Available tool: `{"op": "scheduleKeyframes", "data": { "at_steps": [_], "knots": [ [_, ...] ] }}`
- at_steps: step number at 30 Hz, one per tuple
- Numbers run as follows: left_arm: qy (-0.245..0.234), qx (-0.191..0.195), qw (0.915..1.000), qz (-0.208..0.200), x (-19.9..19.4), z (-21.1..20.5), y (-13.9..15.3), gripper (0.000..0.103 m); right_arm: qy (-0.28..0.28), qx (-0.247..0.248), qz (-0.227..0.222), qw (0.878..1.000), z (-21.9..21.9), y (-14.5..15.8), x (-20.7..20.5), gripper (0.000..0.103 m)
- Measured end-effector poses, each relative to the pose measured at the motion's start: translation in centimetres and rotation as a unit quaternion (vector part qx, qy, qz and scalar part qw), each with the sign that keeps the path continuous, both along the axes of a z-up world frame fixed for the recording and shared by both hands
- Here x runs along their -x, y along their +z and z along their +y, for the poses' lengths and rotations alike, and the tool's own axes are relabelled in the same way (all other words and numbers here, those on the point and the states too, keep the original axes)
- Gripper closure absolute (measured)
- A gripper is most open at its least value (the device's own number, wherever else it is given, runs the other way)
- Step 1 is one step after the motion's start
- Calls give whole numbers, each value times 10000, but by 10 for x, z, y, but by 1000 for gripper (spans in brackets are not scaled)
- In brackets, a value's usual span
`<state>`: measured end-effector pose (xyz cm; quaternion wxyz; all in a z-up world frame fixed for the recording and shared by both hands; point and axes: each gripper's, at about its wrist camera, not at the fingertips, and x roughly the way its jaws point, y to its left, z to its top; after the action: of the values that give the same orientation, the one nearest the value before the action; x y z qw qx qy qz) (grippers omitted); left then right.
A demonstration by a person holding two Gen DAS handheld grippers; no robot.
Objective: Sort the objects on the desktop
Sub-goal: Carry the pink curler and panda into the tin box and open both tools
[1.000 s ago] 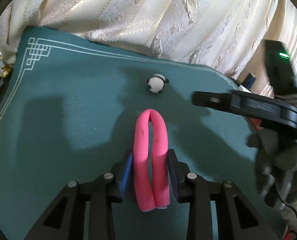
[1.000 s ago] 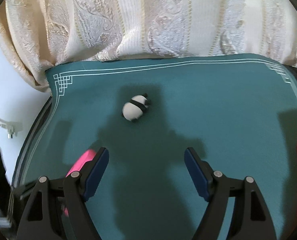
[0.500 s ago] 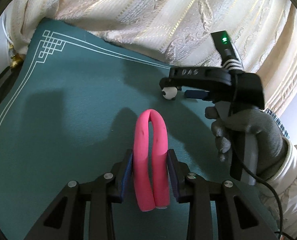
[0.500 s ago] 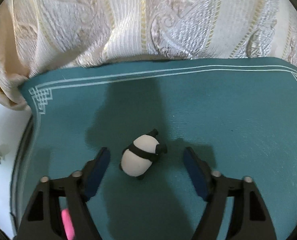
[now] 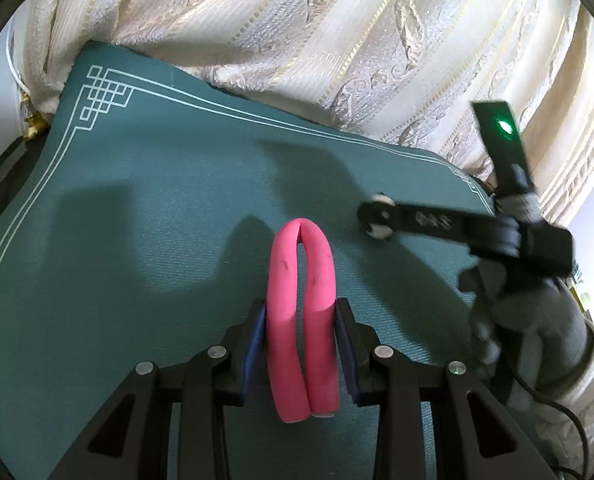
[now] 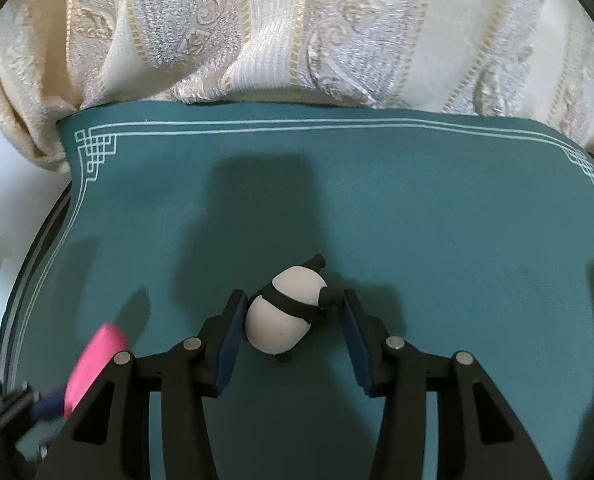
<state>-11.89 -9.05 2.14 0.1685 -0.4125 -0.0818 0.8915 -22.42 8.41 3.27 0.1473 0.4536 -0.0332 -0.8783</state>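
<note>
Leftmost, item one: left hand-held gripper (image 5: 300, 334), blue pads clamped on a bright pink foam tube folded into a hairpin loop (image 5: 301, 312). Both legs of the loop are pinched side by side between the pads; the bend points forward, above the bench. The loose ends hang near the camera, just past the pads. Grip looks secure.

Item two: bench (image 6: 457, 208), covered by a teal cloth with a white fretwork border, backed by a cream and gold brocade curtain (image 6: 297, 28).

Item three: small rounded white-and-black panda figurine (image 6: 287, 310), lying on its side on the cloth at mid-bench, between the right pads.

Item four: right hand-held gripper (image 6: 291, 338), jaws partly apart and bracketing the panda. The left pad appears to touch the white body; the right pad sits at a black limb, contact uncertain. Not yet a firm hold. In the left wrist view the same tool is motion-blurred, held by a grey-gloved hand (image 5: 529, 320).

Handling note, as judgement: the step in hand is the pinch on the panda.
- The smooth, egg-like body may squirt forward under a squeeze.
- Centre the pads on the widest part of the body, not the protruding limb.
- Keep the fingertips low against the cloth and close slowly.
- Hold the pink loop steady, well apart.
</note>
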Motion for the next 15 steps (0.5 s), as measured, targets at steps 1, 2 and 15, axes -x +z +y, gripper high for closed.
{"op": "scheduleKeyframes", "data": {
  "at_steps": [1,2,15],
  "knots": [
    [1,25,10000,11,-1,0,0,68,14,-14,5,10000,3,0,-7,52],
    [9,83,10000,32,-2,1,0,68,20,-30,5,10000,5,1,-12,52],
    [-23,333,9993,165,-10,10,1,68,62,-72,34,9999,34,4,-101,52]
  ]
}}
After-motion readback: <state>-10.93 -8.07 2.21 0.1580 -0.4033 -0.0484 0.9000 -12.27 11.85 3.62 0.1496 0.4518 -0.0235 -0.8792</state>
